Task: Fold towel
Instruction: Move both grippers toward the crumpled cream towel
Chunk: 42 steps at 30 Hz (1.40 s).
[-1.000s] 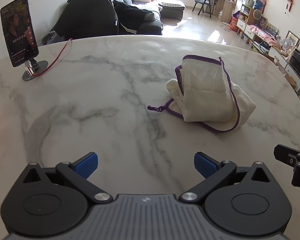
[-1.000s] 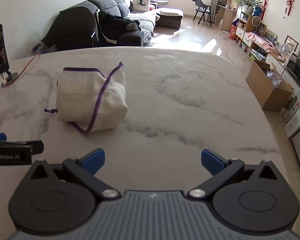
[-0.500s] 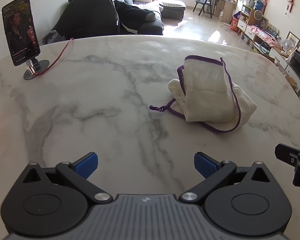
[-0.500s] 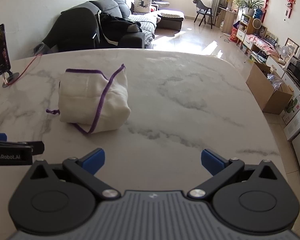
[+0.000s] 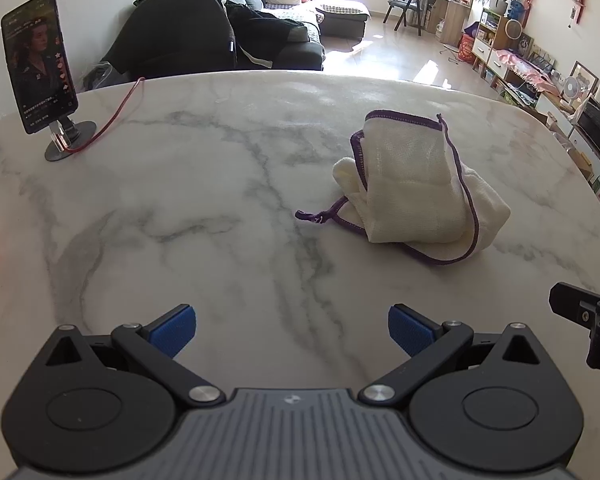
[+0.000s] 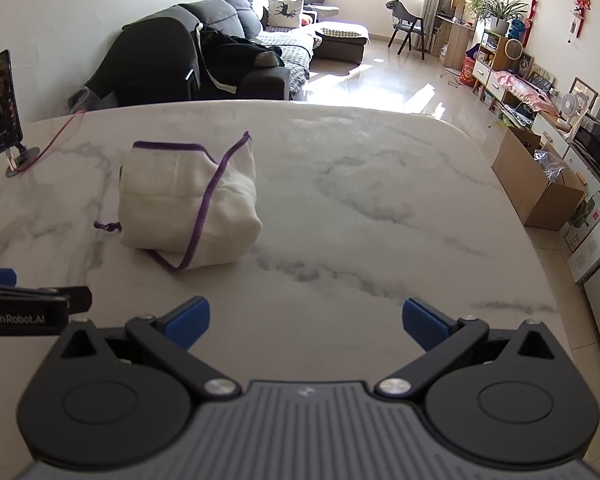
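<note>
Hardly anything has moved since the earlier frame: both views shifted only slightly and the towel lies as it did. Left wrist view: the left claw (image 5: 292,330) hangs wide and empty over the marble desk (image 5: 172,208); the folded towel (image 5: 416,196) rests ahead to its right, a phone (image 5: 38,62) standing far left. Right wrist view: the right claw (image 6: 306,322) is wide and empty too, the towel (image 6: 188,208) ahead to its left.

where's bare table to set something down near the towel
Bare marble lies between the towel and the phone stand, and right of the towel toward the table edge. Only the far-left corner, with stand and red cable, is crowded.
</note>
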Motion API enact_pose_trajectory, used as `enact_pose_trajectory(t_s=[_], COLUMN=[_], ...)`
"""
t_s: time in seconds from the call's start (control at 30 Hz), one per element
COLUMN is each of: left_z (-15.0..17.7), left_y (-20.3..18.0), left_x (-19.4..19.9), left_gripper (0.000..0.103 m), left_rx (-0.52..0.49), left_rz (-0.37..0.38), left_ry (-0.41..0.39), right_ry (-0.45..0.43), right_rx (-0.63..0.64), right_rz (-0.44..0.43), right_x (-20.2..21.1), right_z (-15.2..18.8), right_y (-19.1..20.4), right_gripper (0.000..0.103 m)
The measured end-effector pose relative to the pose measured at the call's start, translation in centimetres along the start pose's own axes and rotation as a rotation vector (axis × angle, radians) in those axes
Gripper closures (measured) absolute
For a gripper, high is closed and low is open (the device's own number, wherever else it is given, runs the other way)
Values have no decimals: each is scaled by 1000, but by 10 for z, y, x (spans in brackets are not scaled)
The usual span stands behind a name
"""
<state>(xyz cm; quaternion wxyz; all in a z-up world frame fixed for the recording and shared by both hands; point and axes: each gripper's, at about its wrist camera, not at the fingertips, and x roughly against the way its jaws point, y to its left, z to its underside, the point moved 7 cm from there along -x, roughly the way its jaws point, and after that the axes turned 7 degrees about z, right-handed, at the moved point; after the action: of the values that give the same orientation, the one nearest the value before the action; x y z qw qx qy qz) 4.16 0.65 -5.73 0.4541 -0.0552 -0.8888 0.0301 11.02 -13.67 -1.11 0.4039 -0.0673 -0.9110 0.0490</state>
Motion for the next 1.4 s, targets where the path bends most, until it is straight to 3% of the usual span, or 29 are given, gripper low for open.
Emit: enact_pose_trajectory(t_s=[1.4], left_z=[-3], left_y=[5], left_x=[-13], left_gripper=[1], left_rx=[31], left_rz=[-22], left_ry=[35], right_ry=[26], right_rx=[18], right_rz=[-34], right_x=[-13], right_z=[-7], right_y=[9], right_gripper=[0])
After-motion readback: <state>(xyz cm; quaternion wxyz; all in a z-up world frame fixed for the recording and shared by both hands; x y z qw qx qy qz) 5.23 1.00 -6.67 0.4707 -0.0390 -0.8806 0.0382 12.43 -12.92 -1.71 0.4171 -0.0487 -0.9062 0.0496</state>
